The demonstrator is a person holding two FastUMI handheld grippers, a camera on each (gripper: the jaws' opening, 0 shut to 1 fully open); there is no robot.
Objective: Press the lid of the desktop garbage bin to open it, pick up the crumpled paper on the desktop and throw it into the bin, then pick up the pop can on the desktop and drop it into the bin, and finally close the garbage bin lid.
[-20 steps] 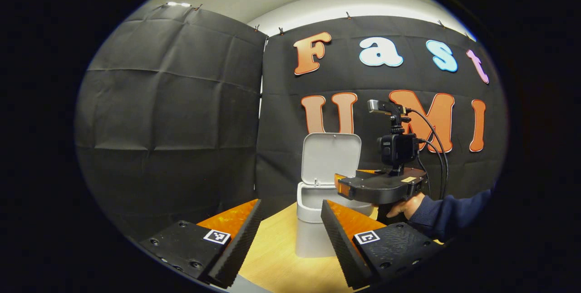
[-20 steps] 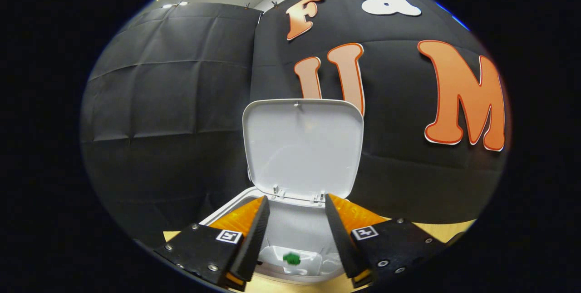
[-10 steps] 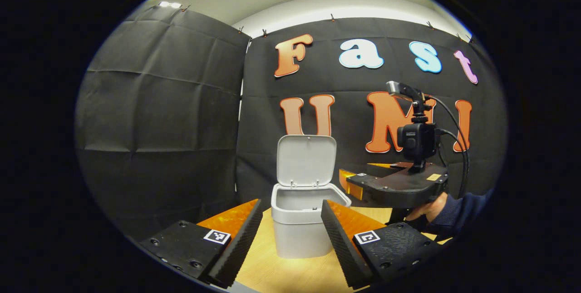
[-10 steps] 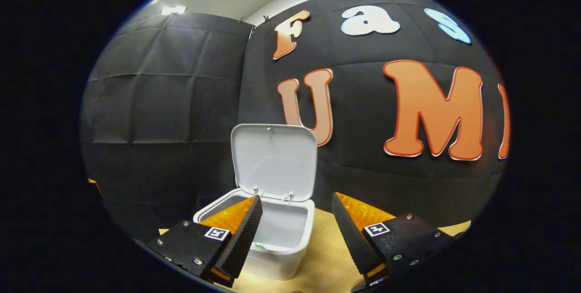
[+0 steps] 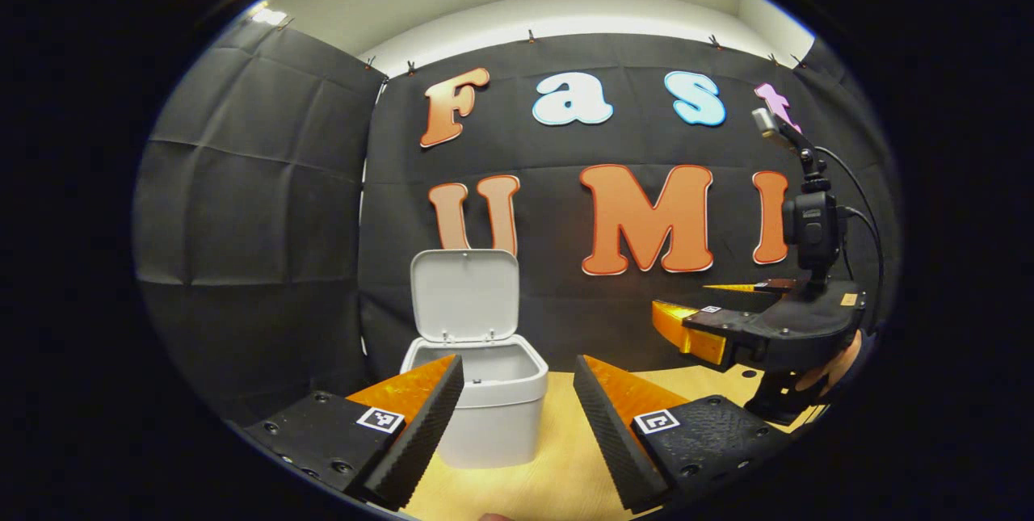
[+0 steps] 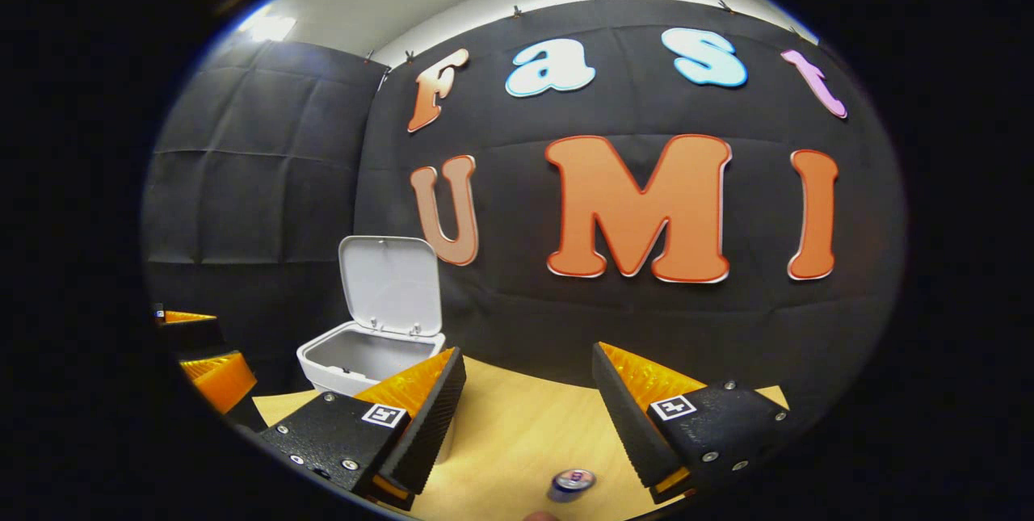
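Standing lid-up, bin (image 6: 367, 355); can (image 6: 572, 483) near table (image 6: 517, 432) front edge.

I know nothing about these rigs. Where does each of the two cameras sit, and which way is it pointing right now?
Left gripper view: rides on the left hand-held gripper, looking forward along its open fingers at the open bin on the wooden desktop; the right hand-held gripper and the hand holding it show at right.
Right gripper view: rides on the right hand-held gripper, facing the booth wall, with a pop can low between its open fingers; the left hand-held gripper shows at the left edge.
Shared: the bin, its raised lid and the desktop.
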